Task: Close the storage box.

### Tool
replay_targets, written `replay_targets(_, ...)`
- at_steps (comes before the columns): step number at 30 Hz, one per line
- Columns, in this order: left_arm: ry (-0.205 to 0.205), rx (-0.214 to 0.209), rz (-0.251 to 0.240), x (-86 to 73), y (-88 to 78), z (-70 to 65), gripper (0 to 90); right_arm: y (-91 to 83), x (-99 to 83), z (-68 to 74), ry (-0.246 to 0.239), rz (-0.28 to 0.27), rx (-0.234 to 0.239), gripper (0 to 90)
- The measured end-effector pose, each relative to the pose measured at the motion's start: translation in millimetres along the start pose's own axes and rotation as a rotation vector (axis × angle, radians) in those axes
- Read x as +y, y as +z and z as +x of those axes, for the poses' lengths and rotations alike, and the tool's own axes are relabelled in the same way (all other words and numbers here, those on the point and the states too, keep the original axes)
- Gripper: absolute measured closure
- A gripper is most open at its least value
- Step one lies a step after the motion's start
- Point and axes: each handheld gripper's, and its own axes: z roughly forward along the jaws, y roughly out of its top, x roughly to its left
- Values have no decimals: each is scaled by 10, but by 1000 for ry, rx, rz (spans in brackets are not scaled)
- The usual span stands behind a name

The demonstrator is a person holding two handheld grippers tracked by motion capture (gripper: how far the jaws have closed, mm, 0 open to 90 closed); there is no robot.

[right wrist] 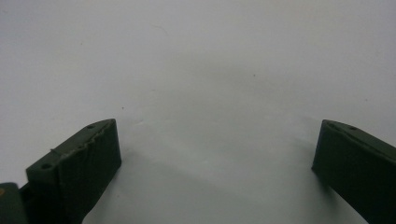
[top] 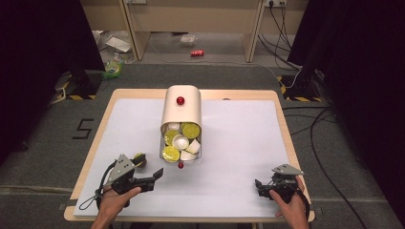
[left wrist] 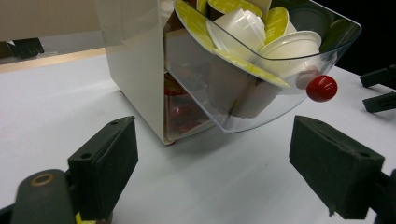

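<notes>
White table (top: pixel 239 143) | capsule drawer (top: pixel 181 143) open mid-table | left gripper (top: pixel 155 175), right gripper (top: pixel 258 185): jaws wide, empty

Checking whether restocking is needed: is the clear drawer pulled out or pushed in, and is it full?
Pulled out and tilted; the drawer sticks out of the cream box, heaped with capsules.

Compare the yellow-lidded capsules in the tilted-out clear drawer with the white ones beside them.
The yellow-lidded capsules show flat, yellow-green foil tops; the white capsules show plain white, ridged plastic. In the left gripper view a yellow lid leans on edge against the clear drawer, while a white capsule lies with its rim up. Both are small round pods piled loose in that drawer.
</notes>
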Motion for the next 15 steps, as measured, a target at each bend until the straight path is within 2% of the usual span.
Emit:
replay_targets(7,24,15,10,37,84,7,154,5,2,-13,-12,-3,3,9)
replay_targets(15,39,29,10,75,175,6,157,3,1,-7,-4,-1,4,9)
